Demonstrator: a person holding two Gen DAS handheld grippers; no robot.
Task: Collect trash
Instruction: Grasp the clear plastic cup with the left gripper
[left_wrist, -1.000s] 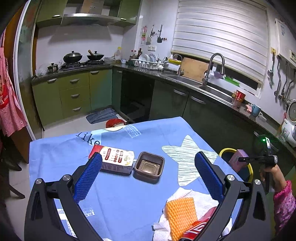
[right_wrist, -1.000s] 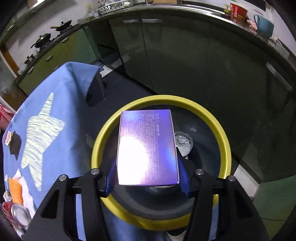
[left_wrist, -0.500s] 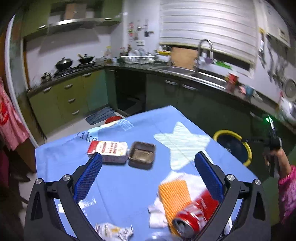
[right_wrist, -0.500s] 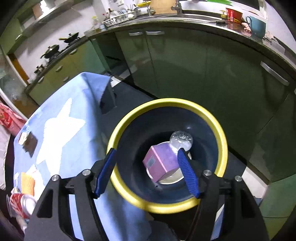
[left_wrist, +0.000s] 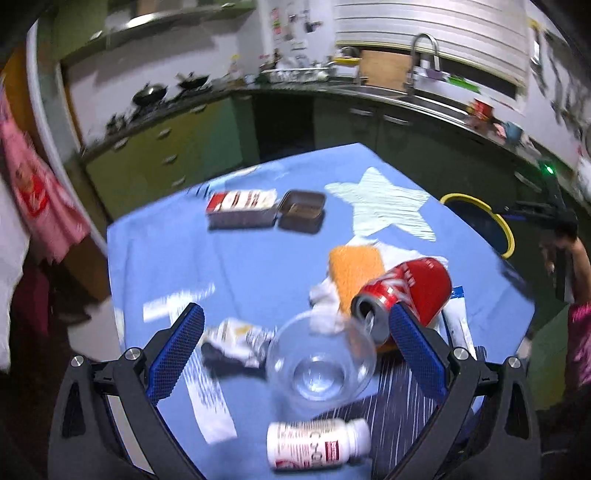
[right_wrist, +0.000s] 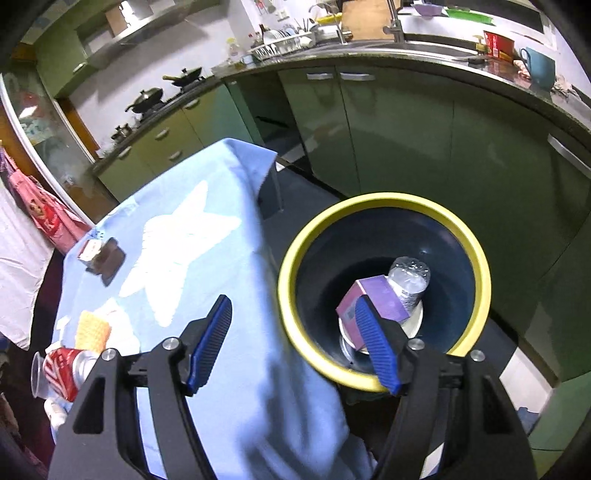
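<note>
The left gripper (left_wrist: 293, 345) is hanging over the near end of the blue-clothed table (left_wrist: 236, 266) with its jaws spread wide and nothing between them. Directly between and just ahead of its fingers, a clear plastic cup (left_wrist: 320, 363) is lying on its side, mouth facing the camera. A red soda can (left_wrist: 402, 293) is resting against the cup's far right rim, its long axis running away to the right, close to the right finger. A white pill bottle (left_wrist: 318, 445) is lying crosswise nearer the wrist, and a crumpled wrapper (left_wrist: 236, 338) sits left of the cup.

The right gripper (right_wrist: 293, 341) is hovering beside the yellow-rimmed bin (right_wrist: 384, 206), jaws apart and empty (a purple box (right_wrist: 373, 304) and a plastic bottle (right_wrist: 410, 280) are lying inside). The left hand looks far better placed for the cup or can.
</note>
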